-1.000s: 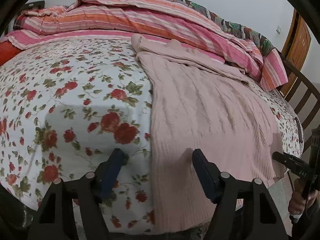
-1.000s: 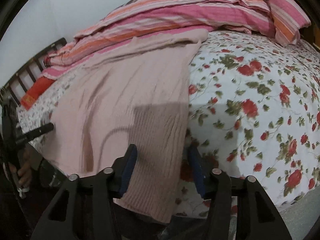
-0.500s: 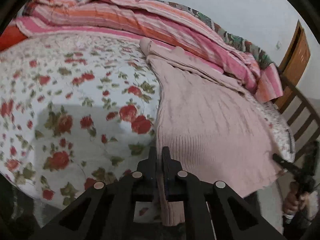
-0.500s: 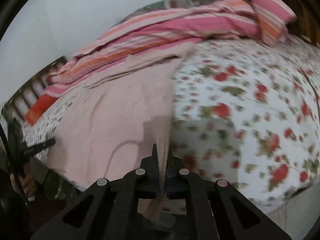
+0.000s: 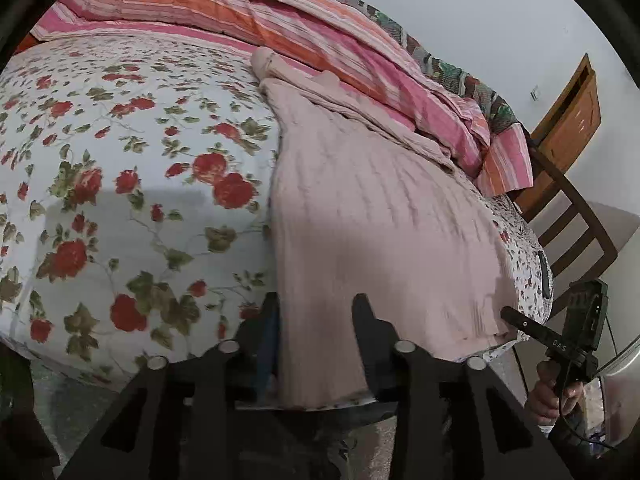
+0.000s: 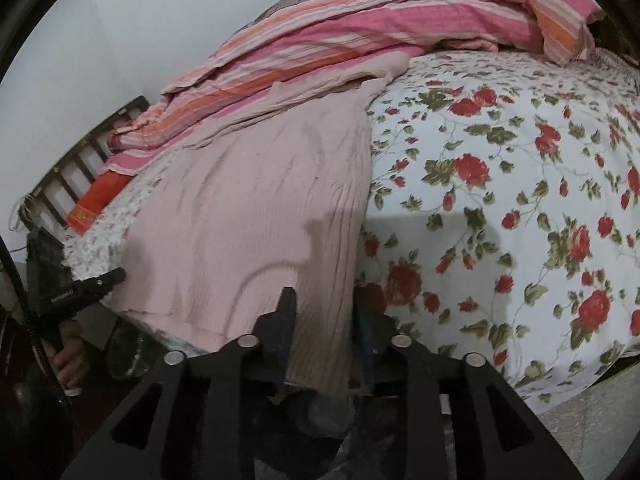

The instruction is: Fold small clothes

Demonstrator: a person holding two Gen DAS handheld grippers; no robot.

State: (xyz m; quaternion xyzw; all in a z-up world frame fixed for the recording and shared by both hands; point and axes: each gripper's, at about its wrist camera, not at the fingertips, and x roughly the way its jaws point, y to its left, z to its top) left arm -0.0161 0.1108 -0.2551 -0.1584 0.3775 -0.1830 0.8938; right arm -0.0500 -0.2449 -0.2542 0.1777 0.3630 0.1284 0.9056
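Note:
A pale pink knitted garment [image 5: 372,216] lies spread flat on the flowered bed sheet [image 5: 120,184], its hem hanging over the near bed edge. My left gripper [image 5: 316,312] is open, its jaws straddling the hem's left corner. In the right wrist view the same garment [image 6: 256,208] lies left of centre, and my right gripper [image 6: 324,308] is open with its jaws either side of the hem's right corner. The right gripper also shows at the far right of the left wrist view [image 5: 516,318], and the left gripper shows at the left edge of the right wrist view [image 6: 112,276].
A striped pink and orange quilt [image 5: 280,28] is bunched along the far side of the bed against the wall. A wooden bed rail [image 5: 572,216] and a brown door [image 5: 568,120] stand at the right. A slatted headboard [image 6: 80,148] and an orange cloth [image 6: 100,196] are at the other end.
Both grippers were open a second ago, shut on the garment's hem corners half a second ago, and have now opened again around the hem.

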